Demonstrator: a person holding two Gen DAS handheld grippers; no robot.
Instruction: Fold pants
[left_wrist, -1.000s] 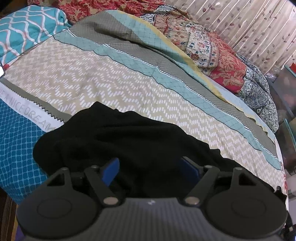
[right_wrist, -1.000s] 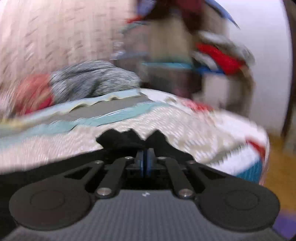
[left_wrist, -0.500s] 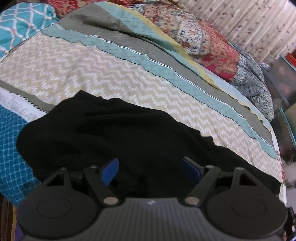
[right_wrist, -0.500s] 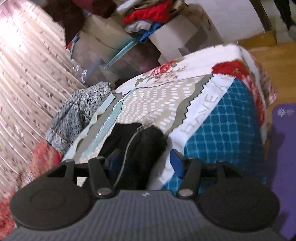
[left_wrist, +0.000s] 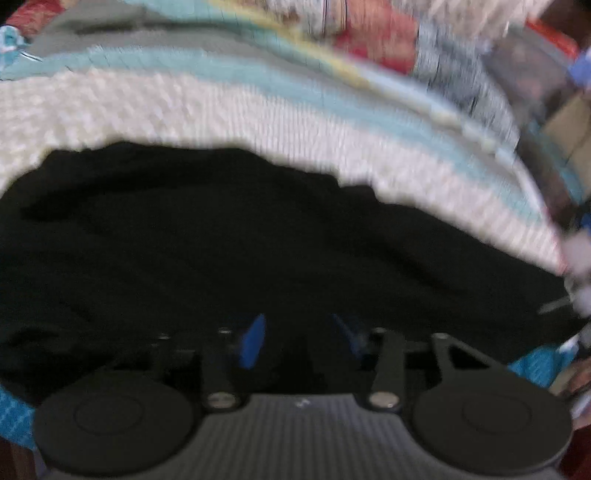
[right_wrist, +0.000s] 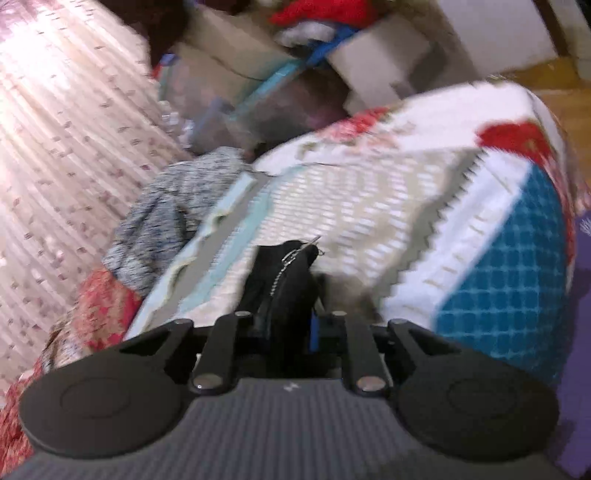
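Left to right, starting from the left wrist view, all heavily blurred. Black pants spread wide across the bedspread, filling the middle of that view. Left gripper low over the pants, blue pads clearly apart with dark cloth showing between them; cannot tell whether either pad touches the cloth. Beyond the pants, pale zigzag weave, then teal and grey stripes. Farther beyond the pants, a red floral quilt and a grey speckled garment, both smeared.

Next, the right wrist view. Far to the left of the pants, a pink patterned curtain. Nearer, the red floral quilt and the grey speckled garment bunched beside the bedspread. Right gripper clamped on a thick fold of the pants, the fold standing up between the fingers, one blue pad pressed against its right side. A thin metal chain running down the fold. Right of the pants, a white zigzag-edged band and a teal grid panel dropping over the bed's edge. Behind the pants, cardboard boxes heaped with red and blue items, with wooden floor at the far right.
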